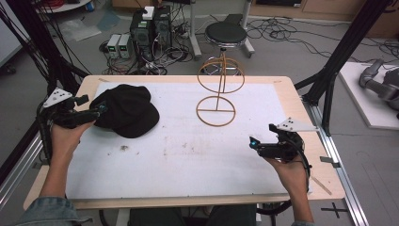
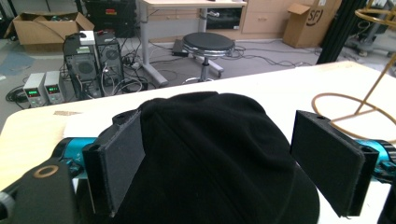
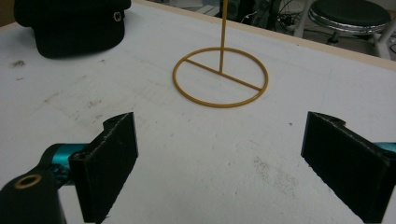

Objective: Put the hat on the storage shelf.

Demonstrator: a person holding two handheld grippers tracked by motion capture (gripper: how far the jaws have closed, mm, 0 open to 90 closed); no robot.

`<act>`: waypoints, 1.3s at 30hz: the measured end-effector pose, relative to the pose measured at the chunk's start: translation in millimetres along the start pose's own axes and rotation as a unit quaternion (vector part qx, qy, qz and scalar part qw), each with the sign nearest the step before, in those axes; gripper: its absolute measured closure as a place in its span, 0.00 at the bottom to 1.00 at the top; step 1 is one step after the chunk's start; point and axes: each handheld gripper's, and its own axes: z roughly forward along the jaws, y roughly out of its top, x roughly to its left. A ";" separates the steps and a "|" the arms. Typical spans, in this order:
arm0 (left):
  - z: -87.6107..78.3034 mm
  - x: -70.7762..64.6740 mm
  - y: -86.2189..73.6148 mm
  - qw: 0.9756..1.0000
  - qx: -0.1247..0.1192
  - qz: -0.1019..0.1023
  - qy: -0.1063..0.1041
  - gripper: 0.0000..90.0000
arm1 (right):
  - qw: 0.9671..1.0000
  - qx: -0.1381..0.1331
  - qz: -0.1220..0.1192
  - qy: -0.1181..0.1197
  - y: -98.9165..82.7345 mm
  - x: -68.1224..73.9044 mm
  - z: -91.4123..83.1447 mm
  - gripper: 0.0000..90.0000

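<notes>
A black cap (image 1: 126, 110) lies at the back left of the white mat (image 1: 188, 155). My left gripper (image 1: 100, 109) is at the cap's left edge. In the left gripper view this gripper (image 2: 219, 135) is open, one jaw on each side of the cap (image 2: 210, 158), not pressing it. A gold wire stand (image 1: 220, 89) rises from a ring base at the back middle. My right gripper (image 1: 254, 141) is held low over the mat's right side. It (image 3: 224, 140) is open and holds nothing, facing the stand's ring base (image 3: 220, 77), with the cap (image 3: 70, 23) far off to the left.
The mat covers a wooden table (image 1: 301, 106) with black frame posts (image 1: 336, 61) at its sides. Beyond the far edge stand a round stool (image 1: 226, 34), computer cases (image 1: 150, 28) and loose cables on the floor. A grey machine (image 1: 381, 82) sits at the right.
</notes>
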 end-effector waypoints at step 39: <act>81.2 38.3 -24.8 0.998 0.033 -0.054 -0.001 0.17 | 1.000 0.021 -0.012 0.007 -4.9 8.1 6.9 0.12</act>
